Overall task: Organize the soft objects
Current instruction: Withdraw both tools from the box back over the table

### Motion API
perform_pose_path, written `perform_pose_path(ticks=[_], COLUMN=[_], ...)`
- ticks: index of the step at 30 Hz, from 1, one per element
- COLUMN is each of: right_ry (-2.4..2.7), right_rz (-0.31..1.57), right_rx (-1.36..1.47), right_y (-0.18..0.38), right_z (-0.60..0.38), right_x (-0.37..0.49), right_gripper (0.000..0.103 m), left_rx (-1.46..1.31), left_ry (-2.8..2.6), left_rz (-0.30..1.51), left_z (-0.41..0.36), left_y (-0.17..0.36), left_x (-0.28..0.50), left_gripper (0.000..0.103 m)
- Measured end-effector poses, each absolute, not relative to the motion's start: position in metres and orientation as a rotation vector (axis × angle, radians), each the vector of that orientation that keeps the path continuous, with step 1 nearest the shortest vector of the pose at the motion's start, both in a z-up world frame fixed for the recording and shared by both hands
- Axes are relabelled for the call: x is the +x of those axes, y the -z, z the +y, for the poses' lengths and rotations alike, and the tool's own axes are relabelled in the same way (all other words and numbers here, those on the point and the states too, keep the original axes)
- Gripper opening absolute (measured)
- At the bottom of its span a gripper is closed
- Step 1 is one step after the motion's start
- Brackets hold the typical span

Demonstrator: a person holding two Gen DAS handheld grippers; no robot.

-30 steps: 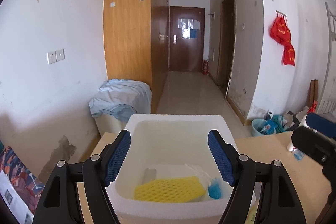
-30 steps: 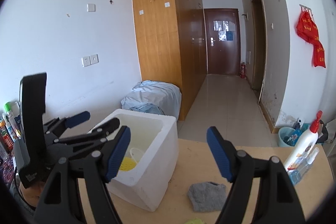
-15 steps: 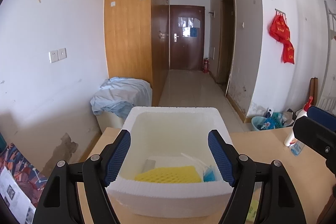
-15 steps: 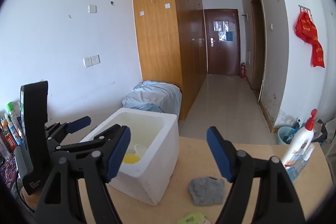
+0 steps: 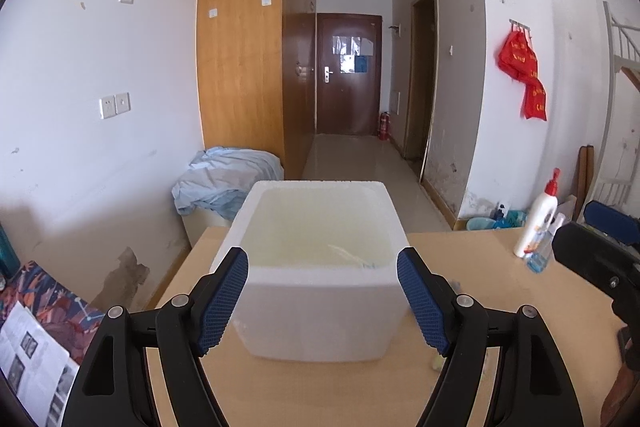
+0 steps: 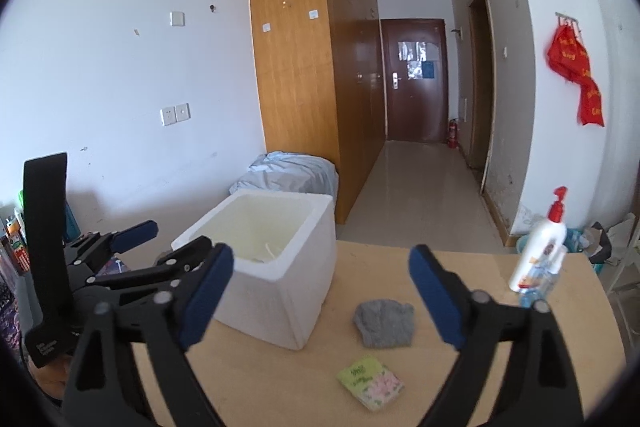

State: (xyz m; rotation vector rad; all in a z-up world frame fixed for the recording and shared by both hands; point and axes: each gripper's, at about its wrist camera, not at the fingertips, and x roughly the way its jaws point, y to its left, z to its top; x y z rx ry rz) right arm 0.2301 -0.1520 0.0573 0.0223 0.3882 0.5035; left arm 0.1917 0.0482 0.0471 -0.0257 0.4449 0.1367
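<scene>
While the left wrist camera looks along its own fingers, the left gripper (image 5: 323,297) stands spread with nothing between its blue pads, which frame the near wall of the white foam box (image 5: 316,315) on the wooden table (image 5: 500,311). A white pump bottle (image 5: 536,223) stands toward the table's far right, and part of the right gripper (image 5: 600,255) shows at the right edge.

From the right wrist camera, the right gripper (image 6: 320,297) is widening its jaws, with nothing between them. A grey cloth (image 6: 384,323) lies on the bare table just right of the box, and a small green packet (image 6: 370,381) lies nearer the camera. The left gripper appears at the left, beside the box.
</scene>
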Motion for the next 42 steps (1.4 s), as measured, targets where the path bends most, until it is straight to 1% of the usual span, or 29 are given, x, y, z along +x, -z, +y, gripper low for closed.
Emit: perform_pose_path(ticks=[1, 3, 6, 12, 15, 21, 31, 42], right_ry=[-0.498, -0.492, -0.493, -0.504, -0.506, -0.509, -0.497, -0.427], right_rz=[0.385, 0.376, 0.383, 0.388, 0.388, 0.392, 0.402, 0.421], right_rx=[0.02, 0.021, 0.034, 0.042, 0.046, 0.062, 0.057, 0.038], right_y=[-0.057, -0.056, -0.054, -0.047, -0.044, -0.036, -0.022, 0.001], right_z=[-0.153, -0.156, -0.162, -0.171, -0.175, -0.185, -0.198, -0.216], right_x=[0.227, 0.218, 0.209, 0.189, 0.179, 0.16, 0.127, 0.099], right_gripper=[0.093, 0.093, 0.094, 0.095, 0.095, 0.095, 0.095, 0.095], left_rx=[-0.025, -0.028, -0.019, -0.008, -0.016, -0.014, -0.039, -0.056], left_ry=[-0.14, -0.137, -0.144, -0.14, -0.133, -0.133, -0.127, -0.064], left_rz=[0.443, 0.44, 0.43, 0.436, 0.435, 0.418, 0.407, 0.437], left_z=[0.047, 0.045, 0.041, 0.033, 0.029, 0.023, 0.021, 0.005], left_y=[-0.047, -0.047, -0.045, -0.044, -0.043, -0.039, -0.023, -0.002], left_x=[0.186, 0.176, 0.161, 0.134, 0.12, 0.089, 0.043, 0.022], left_gripper=[0.081, 0.089, 0.092, 0.093, 0.096, 0.097, 0.098, 0.098])
